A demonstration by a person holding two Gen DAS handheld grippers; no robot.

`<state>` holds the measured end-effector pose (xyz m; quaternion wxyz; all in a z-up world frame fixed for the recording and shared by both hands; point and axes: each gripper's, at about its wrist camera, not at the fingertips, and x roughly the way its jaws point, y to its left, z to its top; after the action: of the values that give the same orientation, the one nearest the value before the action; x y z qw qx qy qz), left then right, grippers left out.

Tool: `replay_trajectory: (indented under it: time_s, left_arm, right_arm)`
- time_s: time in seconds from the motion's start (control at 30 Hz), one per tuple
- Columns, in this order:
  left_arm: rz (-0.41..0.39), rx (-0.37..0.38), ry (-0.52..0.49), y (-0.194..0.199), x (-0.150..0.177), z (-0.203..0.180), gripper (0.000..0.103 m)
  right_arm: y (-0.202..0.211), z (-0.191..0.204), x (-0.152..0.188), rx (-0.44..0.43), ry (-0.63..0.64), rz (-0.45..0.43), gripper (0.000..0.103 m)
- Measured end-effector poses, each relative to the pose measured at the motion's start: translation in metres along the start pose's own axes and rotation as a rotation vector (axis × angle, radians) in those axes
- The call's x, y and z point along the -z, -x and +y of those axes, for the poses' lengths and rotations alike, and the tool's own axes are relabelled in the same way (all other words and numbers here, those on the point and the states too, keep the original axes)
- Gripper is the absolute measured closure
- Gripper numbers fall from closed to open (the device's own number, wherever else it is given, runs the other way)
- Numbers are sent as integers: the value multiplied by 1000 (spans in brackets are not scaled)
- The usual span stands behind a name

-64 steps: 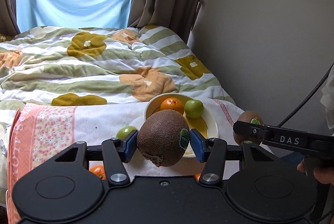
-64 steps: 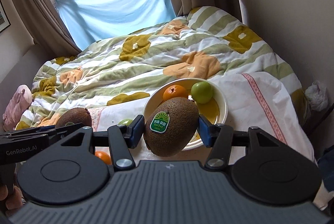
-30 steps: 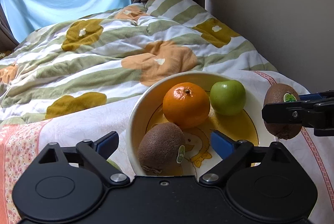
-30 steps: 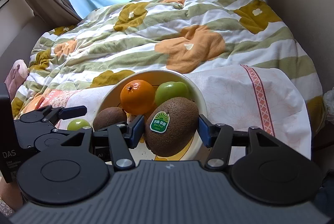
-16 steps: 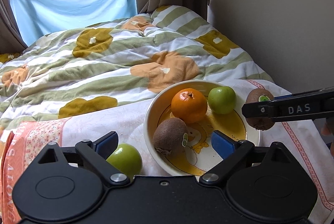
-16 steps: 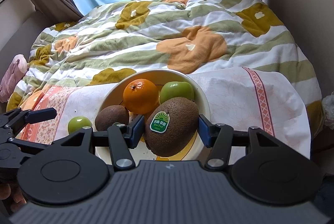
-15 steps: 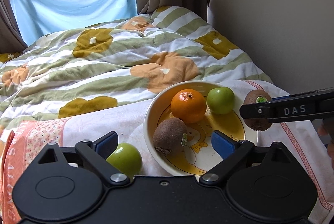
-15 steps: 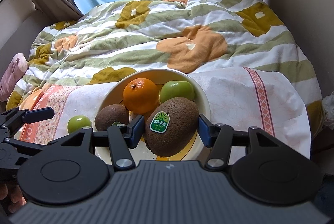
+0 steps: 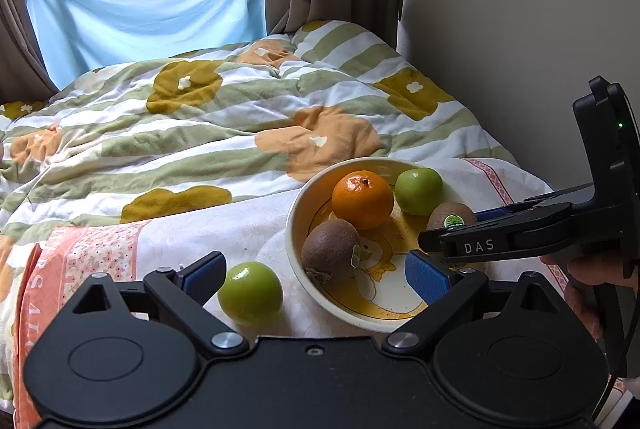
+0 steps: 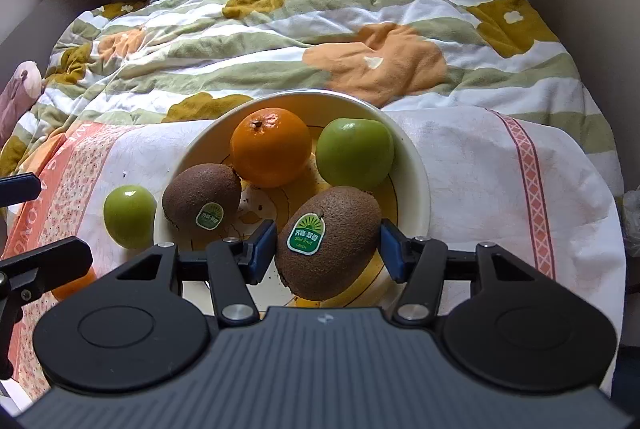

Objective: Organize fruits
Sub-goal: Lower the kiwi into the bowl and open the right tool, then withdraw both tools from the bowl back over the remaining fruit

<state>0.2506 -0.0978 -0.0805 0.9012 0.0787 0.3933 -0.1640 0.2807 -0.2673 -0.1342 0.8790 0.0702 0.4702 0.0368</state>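
Held in bowl (image 10: 416,165): orange (image 10: 270,148), green apple (image 10: 354,153), stickered kiwi (image 10: 202,195). Right tool (image 10: 328,245) clenched on second kiwi (image 10: 330,243), sticker reading "Kiwi Fruit". Left tool (image 9: 316,271) released.

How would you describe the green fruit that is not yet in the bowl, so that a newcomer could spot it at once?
Find the cream bowl on the white cloth that covers the near end of the bed. Just outside its left rim, on the cloth, lies a small green fruit. A second green fruit looks much the same but sits inside the bowl beside the orange; this one alone lies outside it.
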Motion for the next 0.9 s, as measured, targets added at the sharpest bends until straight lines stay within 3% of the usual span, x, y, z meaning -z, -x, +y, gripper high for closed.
replay_trajectory:
  time_s: [0.33,0.4,0.43,0.9]
  left_arm:
    - [-2,5,14,0,2,1,5]
    - [-1,3,14,1,3,2,5]
    - [-1,2,16,1,3,3,5]
    - [-48,0,27,39,11,13,5]
  right_arm:
    - [-12,9,0,26,41,-3,32]
    - [-9,13,0,38,75,-22,14]
    - [-6,14,-1,44,87,-34,0]
    - [47,28,9,41,135,-139,0]
